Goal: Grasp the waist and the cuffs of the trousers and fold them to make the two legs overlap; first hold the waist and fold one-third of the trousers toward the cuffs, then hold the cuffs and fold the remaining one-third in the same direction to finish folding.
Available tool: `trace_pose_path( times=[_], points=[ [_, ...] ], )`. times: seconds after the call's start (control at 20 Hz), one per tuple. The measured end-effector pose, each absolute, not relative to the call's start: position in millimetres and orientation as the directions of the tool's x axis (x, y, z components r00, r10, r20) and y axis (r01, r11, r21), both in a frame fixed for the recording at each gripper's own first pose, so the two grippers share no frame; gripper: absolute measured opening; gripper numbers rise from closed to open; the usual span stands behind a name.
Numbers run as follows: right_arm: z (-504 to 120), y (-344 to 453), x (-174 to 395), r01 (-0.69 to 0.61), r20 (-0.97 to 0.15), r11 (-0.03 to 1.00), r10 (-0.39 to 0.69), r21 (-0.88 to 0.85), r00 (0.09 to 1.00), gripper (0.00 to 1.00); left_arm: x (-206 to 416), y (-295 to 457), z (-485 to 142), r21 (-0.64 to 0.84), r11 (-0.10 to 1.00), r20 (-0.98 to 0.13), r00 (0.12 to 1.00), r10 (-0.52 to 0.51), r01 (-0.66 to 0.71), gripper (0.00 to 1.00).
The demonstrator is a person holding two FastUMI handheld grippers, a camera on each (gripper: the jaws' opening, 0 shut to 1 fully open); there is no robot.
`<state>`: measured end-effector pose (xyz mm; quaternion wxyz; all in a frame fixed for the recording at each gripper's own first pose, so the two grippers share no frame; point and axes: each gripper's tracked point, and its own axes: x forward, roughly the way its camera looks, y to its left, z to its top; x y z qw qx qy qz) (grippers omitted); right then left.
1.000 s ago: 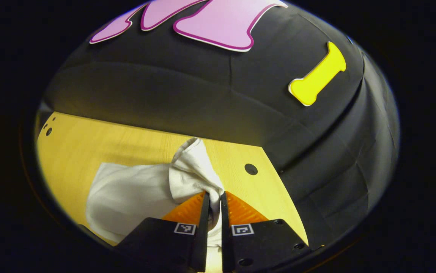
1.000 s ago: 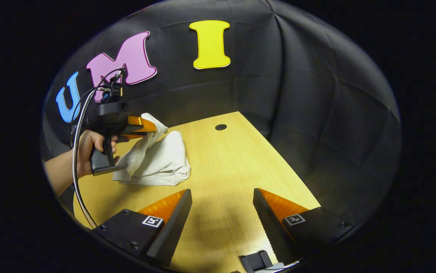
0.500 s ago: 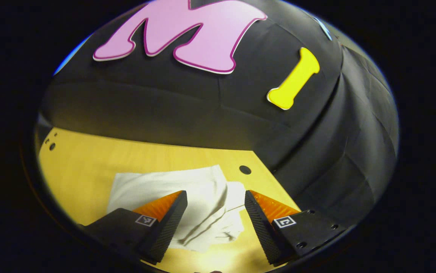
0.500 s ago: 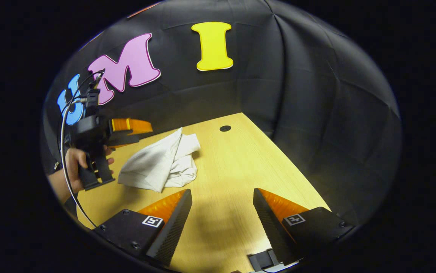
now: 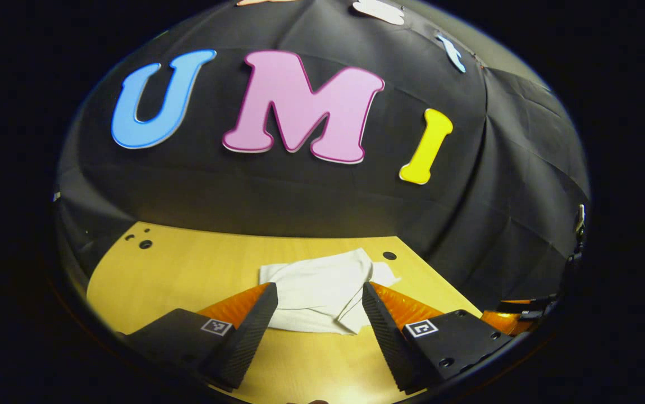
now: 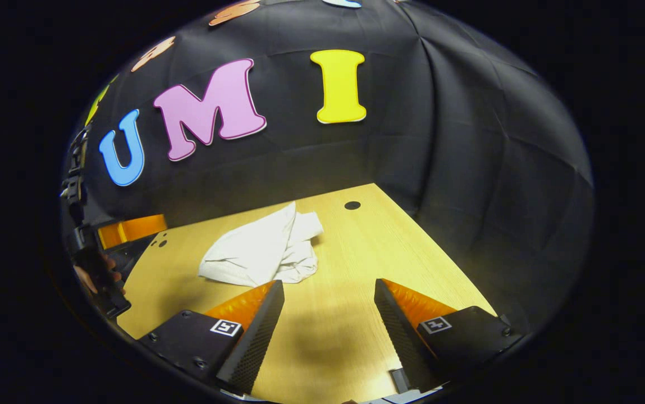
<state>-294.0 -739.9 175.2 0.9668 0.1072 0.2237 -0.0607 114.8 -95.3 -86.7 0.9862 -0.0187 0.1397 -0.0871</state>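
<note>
The white trousers point(image 5: 322, 289) lie folded in a small, slightly rumpled bundle on the wooden table point(image 5: 187, 269). In the left gripper view my left gripper point(image 5: 319, 320) is open just in front of the bundle, above the table, with nothing between its fingers. In the right gripper view the same trousers point(image 6: 263, 252) rest toward the far left of the table, and my right gripper point(image 6: 328, 320) is open over bare wood, well short of them. The left gripper point(image 6: 126, 233) shows at the left edge there, held by a hand point(image 6: 89, 278).
The table point(image 6: 356, 258) has a round cable hole point(image 6: 352, 205) near its far right corner and small holes point(image 5: 143, 243) at the far left. Black cloth walls close in the back and right sides. The right gripper point(image 5: 524, 311) peeks in at the lower right of the left gripper view.
My left gripper let go of the trousers, opened and drew back and up from them. The bundle dropped flat onto the table. The right gripper stayed open and shifted slightly back.
</note>
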Motion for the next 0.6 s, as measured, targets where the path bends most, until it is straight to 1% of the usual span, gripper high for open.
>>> trace_pose_path(
  times=[0.2, 0.3, 0.4, 0.5, 0.6],
  points=[
    [194, -713, -321, 0.128, -0.401, 0.977, -0.050, 0.172, 0.915, 0.99, 44, -48, -69, -0.015, 0.996, -0.209, 0.974, -0.088, 0.086, 0.96],
    [198, -699, -340, 0.122, -0.389, 0.979, -0.050, 0.161, 0.920, 0.99, 14, -35, -79, 0.038, 0.997, -0.190, 0.980, -0.055, 0.064, 0.96],
    [202, -681, -362, 0.097, -0.375, 0.982, -0.029, 0.165, 0.926, 0.99, -16, -20, -100, 0.102, 0.994, -0.206, 0.979, -0.014, 0.036, 0.96],
    [198, -666, -383, 0.073, -0.378, 0.985, -0.009, 0.154, 0.926, 0.99, -46, -18, -111, 0.079, 0.997, -0.221, 0.975, -0.003, 0.021, 0.96],
    [198, -647, -402, 0.033, -0.374, 0.983, 0.036, 0.178, 0.927, 0.99, -70, -15, -120, 0.026, 1.000, -0.244, 0.970, 0.007, -0.001, 0.96]
  ],
)
